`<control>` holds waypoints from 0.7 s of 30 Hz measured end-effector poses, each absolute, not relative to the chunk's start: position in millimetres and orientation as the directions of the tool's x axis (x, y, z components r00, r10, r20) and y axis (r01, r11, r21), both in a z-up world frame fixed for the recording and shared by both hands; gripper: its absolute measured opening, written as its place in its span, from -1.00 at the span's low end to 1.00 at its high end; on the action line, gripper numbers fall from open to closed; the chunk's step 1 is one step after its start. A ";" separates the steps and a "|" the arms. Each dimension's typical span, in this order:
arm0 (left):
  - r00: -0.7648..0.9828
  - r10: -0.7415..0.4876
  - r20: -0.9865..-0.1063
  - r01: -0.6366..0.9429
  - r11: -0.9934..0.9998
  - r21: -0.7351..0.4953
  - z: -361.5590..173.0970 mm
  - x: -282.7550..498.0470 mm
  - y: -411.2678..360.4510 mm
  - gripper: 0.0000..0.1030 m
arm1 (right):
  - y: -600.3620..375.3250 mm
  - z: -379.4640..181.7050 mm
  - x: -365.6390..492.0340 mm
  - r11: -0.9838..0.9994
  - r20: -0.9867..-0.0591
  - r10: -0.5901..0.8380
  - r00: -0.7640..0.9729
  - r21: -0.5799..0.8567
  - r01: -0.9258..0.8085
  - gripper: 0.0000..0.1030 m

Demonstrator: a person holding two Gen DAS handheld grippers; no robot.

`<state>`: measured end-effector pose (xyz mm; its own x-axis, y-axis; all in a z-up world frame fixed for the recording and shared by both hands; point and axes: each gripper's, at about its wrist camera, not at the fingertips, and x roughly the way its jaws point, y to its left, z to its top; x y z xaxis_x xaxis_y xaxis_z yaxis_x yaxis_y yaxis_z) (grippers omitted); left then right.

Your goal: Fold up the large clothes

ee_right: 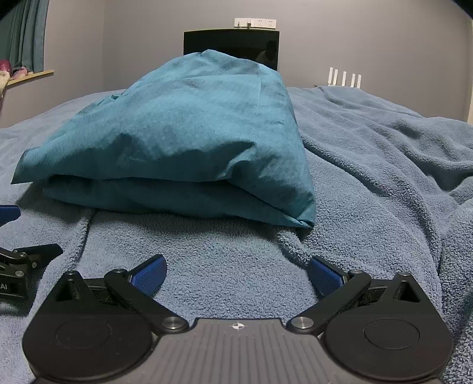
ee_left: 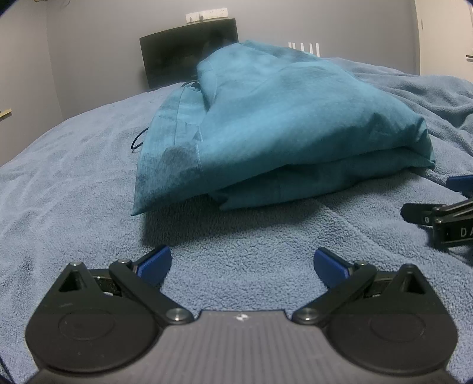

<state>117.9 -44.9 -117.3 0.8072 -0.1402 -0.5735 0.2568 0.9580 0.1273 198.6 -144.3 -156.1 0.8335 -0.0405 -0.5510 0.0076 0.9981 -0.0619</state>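
A teal garment (ee_left: 266, 118) lies folded into a thick bundle on the blue fleece blanket (ee_left: 74, 177); a dark drawstring pokes out at its left side. My left gripper (ee_left: 242, 265) rests low on the blanket just short of the bundle's near edge, open, nothing between its blue pads (ee_left: 155, 264). In the right wrist view the same garment (ee_right: 183, 133) shows its stacked folded layers toward me. My right gripper (ee_right: 236, 273) is open and empty, a short way in front of the bundle's right corner. Each gripper appears at the other view's edge.
The blanket (ee_right: 384, 162) is rumpled into ridges on the right. A dark monitor (ee_right: 230, 44) stands against the grey wall beyond the bed, with wall sockets (ee_right: 255, 23) above it. A curtain and windowsill (ee_right: 26, 73) are at far left.
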 end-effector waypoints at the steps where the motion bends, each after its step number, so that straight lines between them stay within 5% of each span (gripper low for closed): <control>1: 0.807 -0.140 -0.574 0.257 0.958 0.127 -117.3 117.9 -45.0 1.00 | -144.2 -156.1 198.6 0.998 -0.551 -0.041 0.834 -0.062 0.008 1.00; 21: 0.806 -0.142 -0.574 0.257 0.959 0.124 -117.9 118.5 -44.7 1.00 | -143.8 -157.1 198.4 0.998 -0.552 -0.041 0.833 -0.064 0.007 1.00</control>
